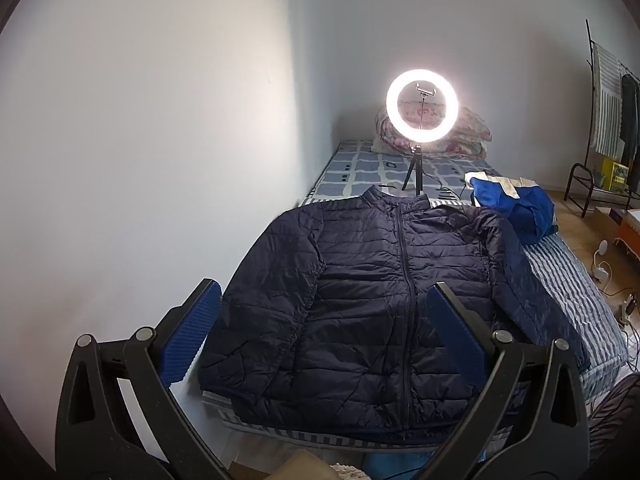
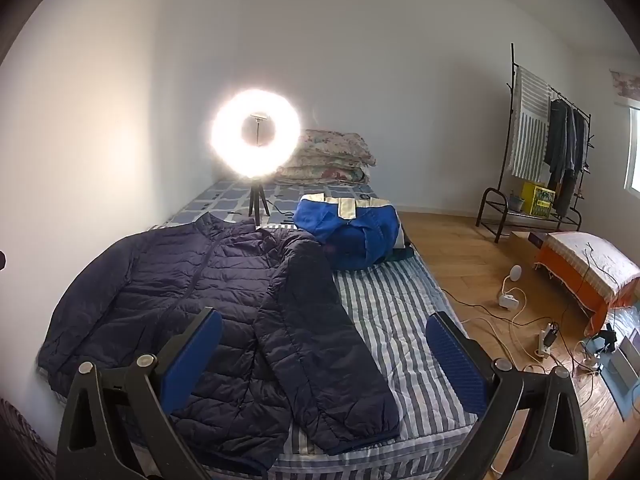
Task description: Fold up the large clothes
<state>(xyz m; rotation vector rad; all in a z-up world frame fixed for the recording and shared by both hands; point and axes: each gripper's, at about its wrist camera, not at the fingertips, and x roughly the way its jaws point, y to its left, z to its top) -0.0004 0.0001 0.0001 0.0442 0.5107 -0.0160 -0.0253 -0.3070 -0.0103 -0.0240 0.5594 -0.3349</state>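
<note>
- The navy puffer jacket [image 1: 384,300] lies flat, zipped, front up on the striped bed [image 2: 400,320], sleeves spread, ready for folding.
- Left gripper [image 1: 320,328] and right gripper [image 2: 324,356] hover above it, jaws wide apart, holding nothing.

Each hand carried the same kind of tool. The left tool [image 1: 324,328] had two matte black plastic arms shaped like wishbones, each with a triangular cut-out near its base and round silver pivot pins at the joints. Its fingers [image 1: 192,334] were faced with blue ribbed pads. The right tool [image 2: 324,354] matched it: black arms, silver pins, and blue grooved pads on its fingers [image 2: 456,362].
</note>
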